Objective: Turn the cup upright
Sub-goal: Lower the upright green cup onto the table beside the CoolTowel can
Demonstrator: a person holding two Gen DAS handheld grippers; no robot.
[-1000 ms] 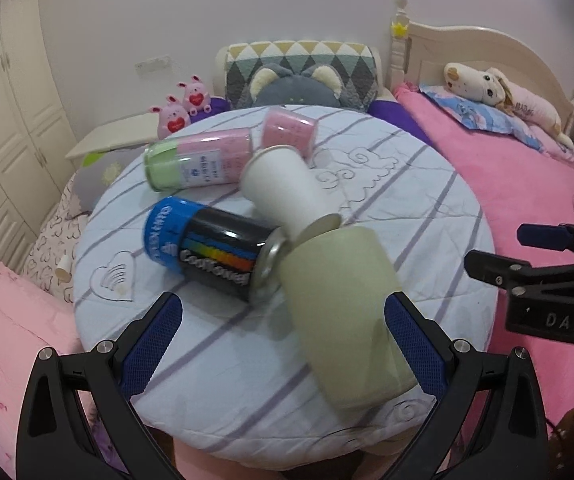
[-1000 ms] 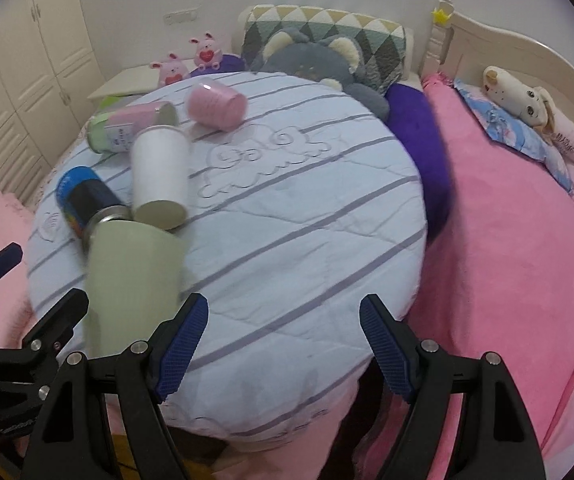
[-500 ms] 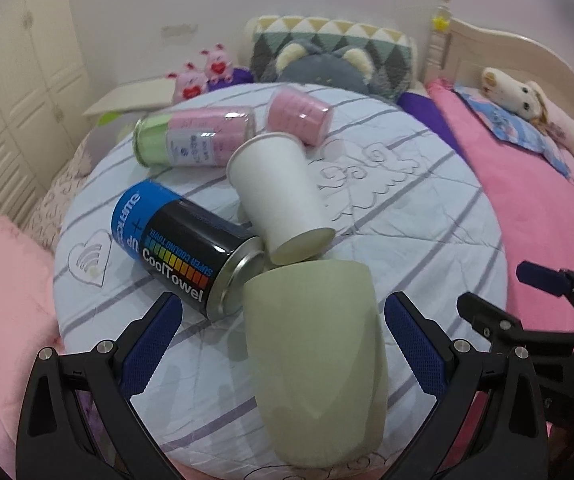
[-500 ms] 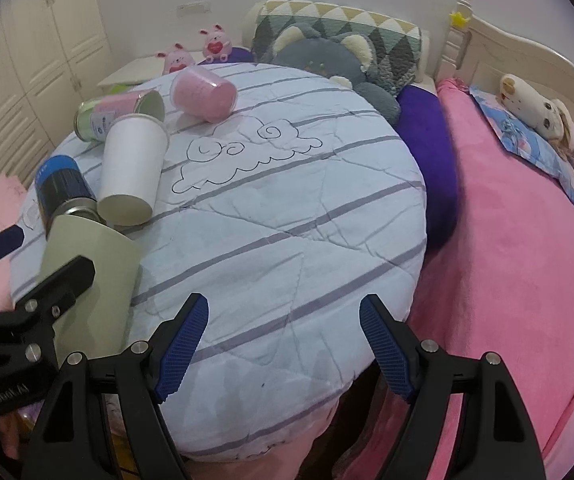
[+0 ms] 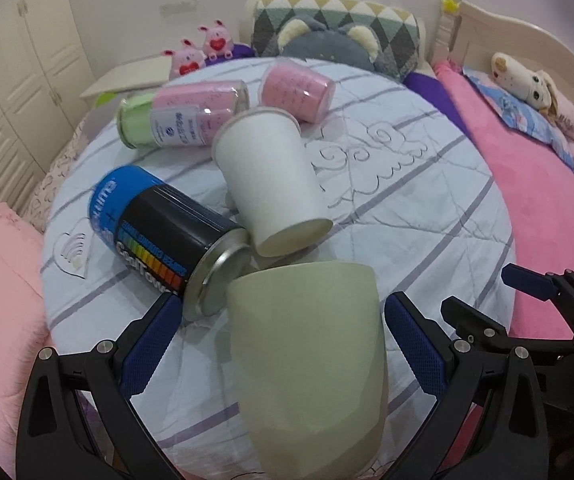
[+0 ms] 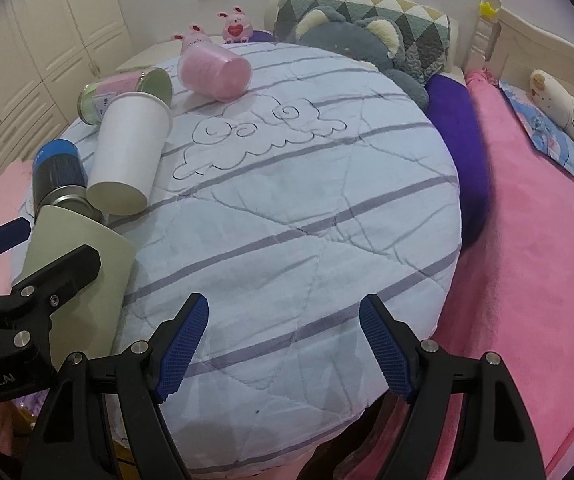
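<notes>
A round cushion (image 6: pixel 307 216) with a pale blue, purple-striped cover carries everything, and sits on a pink bed (image 6: pixel 527 260). A pale green cup (image 5: pixel 307 356) lies on its side at the cushion's near left edge, between the blue pads of the left tongs (image 5: pixel 283 344), which are spread wide and not pressing it. The right tongs (image 6: pixel 283 344) are also released, holding nothing over the near edge. Just behind the cup lie a black-and-blue can (image 5: pixel 167 236) and a white paper cup (image 5: pixel 271 180), both on their sides. Farther back are a pink-and-green tin (image 5: pixel 179 114) and a pink tub (image 5: pixel 297 90).
</notes>
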